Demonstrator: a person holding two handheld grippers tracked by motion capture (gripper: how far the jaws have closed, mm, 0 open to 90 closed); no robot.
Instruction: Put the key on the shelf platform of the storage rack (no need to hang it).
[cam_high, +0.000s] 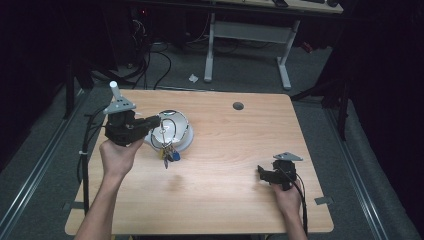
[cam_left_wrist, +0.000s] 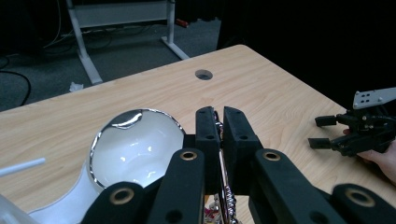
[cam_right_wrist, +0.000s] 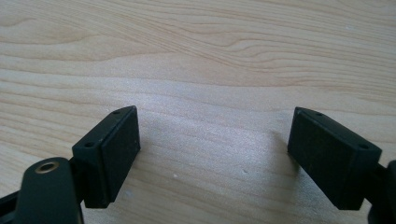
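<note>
A bunch of keys (cam_high: 169, 152) on a metal ring hangs over the near rim of a white bowl (cam_high: 181, 136) with a shiny rim, at the table's left. My left gripper (cam_high: 156, 121) is shut on the ring and holds it up beside the bowl. In the left gripper view the jaws (cam_left_wrist: 220, 114) are pressed together on the ring and its chain (cam_left_wrist: 224, 193), with the bowl (cam_left_wrist: 135, 149) just to their left. My right gripper (cam_high: 264, 172) rests low at the table's right, open. Its pads (cam_right_wrist: 116, 149) stand wide apart over bare wood.
The wooden table (cam_high: 225, 165) has a round cable hole (cam_high: 238, 106) near its far edge. Behind it stand a white desk frame (cam_high: 247, 35), floor cables (cam_high: 150, 65) and a scrap of paper (cam_high: 193, 78). The other hand's gripper (cam_left_wrist: 343, 135) appears at the right of the left gripper view.
</note>
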